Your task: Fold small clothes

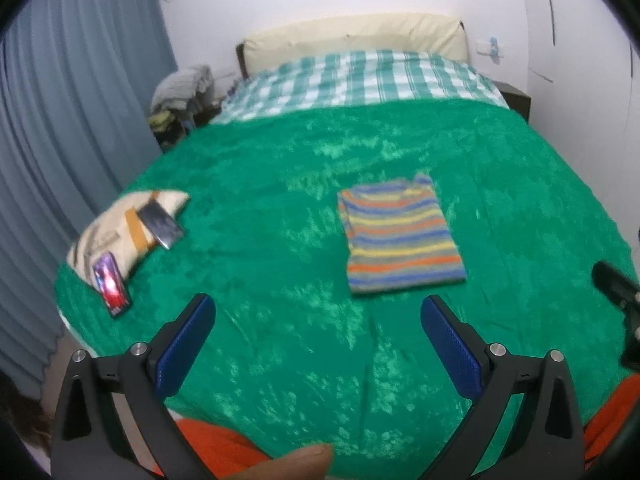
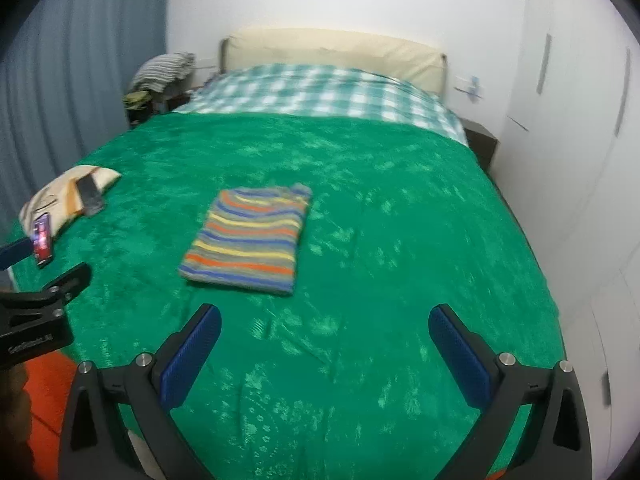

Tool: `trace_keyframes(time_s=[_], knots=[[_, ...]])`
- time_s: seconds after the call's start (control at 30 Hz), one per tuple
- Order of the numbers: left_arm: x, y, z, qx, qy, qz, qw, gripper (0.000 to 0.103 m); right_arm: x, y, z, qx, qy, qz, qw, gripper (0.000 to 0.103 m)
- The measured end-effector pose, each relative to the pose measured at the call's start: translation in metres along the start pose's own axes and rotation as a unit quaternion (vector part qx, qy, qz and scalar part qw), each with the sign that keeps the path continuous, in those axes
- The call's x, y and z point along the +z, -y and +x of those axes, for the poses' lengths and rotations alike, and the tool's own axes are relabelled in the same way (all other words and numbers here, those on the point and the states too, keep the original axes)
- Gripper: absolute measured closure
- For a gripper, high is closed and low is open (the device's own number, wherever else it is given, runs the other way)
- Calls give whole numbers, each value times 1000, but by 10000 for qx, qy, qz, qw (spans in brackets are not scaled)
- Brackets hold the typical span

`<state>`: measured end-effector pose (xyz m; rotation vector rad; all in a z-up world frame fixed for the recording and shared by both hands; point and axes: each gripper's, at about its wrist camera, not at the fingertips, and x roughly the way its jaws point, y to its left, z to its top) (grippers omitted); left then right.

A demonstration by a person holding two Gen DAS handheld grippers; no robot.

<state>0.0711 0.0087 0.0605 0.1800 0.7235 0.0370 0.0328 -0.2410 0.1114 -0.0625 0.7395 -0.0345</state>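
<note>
A small striped shirt [image 1: 402,236], folded into a neat rectangle, lies flat on the green bedspread [image 1: 280,208]; it also shows in the right wrist view [image 2: 250,240]. My left gripper [image 1: 318,308] is open and empty, held above the bedspread just short of the shirt's near edge. My right gripper [image 2: 325,320] is open and empty, held above the bedspread to the near right of the shirt. Neither gripper touches the shirt.
A cream pillow [image 1: 120,232] at the bed's left edge carries two phones [image 1: 112,284]. A checked sheet [image 1: 360,80] and cream headboard [image 1: 352,40] lie beyond. Grey curtains [image 1: 60,120] hang left; white wardrobe doors [image 2: 580,140] stand right.
</note>
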Motion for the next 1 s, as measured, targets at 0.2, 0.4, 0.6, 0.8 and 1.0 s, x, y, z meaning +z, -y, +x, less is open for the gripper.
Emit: trace_keyframes(time_s=[0.2, 0.4, 0.6, 0.8, 1.0], knots=[[8, -14, -33, 181, 324, -364, 9987, 0, 29, 11, -37, 113, 364, 100, 9992, 1], [-6, -16, -31, -45, 89, -507, 9987, 0, -7, 4, -31, 323, -158, 400, 9986, 1], [-13, -11, -26, -111, 28, -461, 9989, 0, -22, -7, -31, 110, -238, 160, 9995, 1], [-17, -15, -23, -287, -127, -585, 9978, 0, -17, -8, -38, 58, -66, 112, 9999, 1], [-20, -13, -22, -173, -159, -530, 9983, 0, -17, -10, -34, 77, -122, 121, 9998, 1]])
